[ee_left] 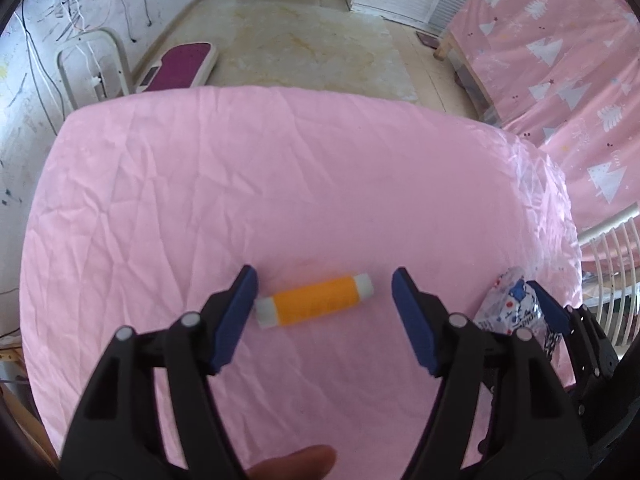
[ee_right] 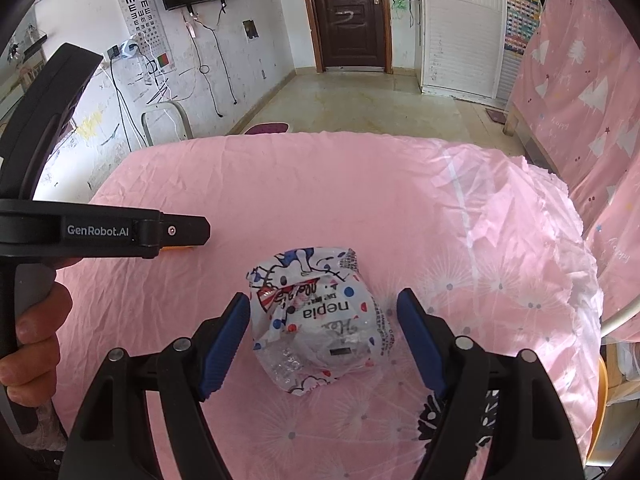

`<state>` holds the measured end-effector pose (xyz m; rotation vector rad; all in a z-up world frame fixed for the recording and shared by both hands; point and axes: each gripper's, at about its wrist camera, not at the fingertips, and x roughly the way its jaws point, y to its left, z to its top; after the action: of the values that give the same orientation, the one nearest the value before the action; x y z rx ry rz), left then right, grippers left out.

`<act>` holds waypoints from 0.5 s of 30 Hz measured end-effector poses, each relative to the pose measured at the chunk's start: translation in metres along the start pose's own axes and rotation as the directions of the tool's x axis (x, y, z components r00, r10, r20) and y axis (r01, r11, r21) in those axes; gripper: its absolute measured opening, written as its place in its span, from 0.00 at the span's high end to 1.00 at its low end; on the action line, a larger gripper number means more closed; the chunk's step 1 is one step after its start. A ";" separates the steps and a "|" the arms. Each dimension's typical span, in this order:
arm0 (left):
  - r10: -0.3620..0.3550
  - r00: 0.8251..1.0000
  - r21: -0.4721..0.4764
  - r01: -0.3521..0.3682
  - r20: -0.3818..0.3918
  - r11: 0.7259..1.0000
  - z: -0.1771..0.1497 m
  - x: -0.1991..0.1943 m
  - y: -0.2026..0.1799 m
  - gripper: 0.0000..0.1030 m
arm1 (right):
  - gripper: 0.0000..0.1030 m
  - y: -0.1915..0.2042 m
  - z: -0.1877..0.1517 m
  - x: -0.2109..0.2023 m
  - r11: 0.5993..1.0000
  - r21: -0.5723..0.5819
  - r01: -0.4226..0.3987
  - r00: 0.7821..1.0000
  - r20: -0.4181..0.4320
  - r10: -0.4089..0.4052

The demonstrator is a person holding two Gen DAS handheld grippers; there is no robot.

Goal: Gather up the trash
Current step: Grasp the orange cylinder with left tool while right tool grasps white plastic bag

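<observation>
An orange tube with white end caps (ee_left: 316, 300) lies on the pink cloth (ee_left: 240, 184), lengthwise between the blue fingers of my left gripper (ee_left: 323, 280). Its jaws stand open; the left cap is right by the left pad and a gap remains at the right cap. A crumpled clear wrapper printed "nepia" with red and blue dots (ee_right: 320, 320) lies between the fingers of my right gripper (ee_right: 322, 300), which is open and close to the wrapper on both sides. In the left wrist view the wrapper (ee_left: 508, 300) shows at the right. The left gripper's black arm (ee_right: 172, 232) crosses the right wrist view.
The cloth-covered table drops off at its far edge (ee_right: 320, 136) to a tiled floor (ee_right: 360, 100). A pink bed cover (ee_left: 560, 60) stands to the right with a white wire guard (ee_left: 612, 272) below it. A white chair (ee_left: 96, 68) stands at the far left. A black-and-white patterned item (ee_right: 460, 412) lies under my right finger.
</observation>
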<state>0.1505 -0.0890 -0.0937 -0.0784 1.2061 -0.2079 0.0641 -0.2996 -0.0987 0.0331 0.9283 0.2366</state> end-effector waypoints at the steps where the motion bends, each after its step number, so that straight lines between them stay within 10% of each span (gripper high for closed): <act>1: 0.010 1.000 0.000 -0.010 0.003 1.000 0.000 0.000 -0.001 0.41 | 0.40 0.000 -0.001 0.000 1.000 -0.003 0.000 1.000 0.003 0.000; 7: 0.031 0.999 0.004 -0.031 0.013 1.000 -0.002 0.000 -0.005 0.46 | 0.62 0.005 -0.003 0.000 1.000 -0.024 0.010 1.000 0.012 -0.010; 15: 0.028 0.999 0.012 -0.029 0.043 1.000 -0.003 -0.013 -0.009 0.46 | 0.63 -0.002 -0.001 -0.016 1.000 0.000 0.017 0.998 0.064 -0.017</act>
<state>0.1424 -0.0953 -0.0808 -0.0548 1.1629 -0.1879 0.0542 -0.3053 -0.0871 0.0316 0.8647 0.2186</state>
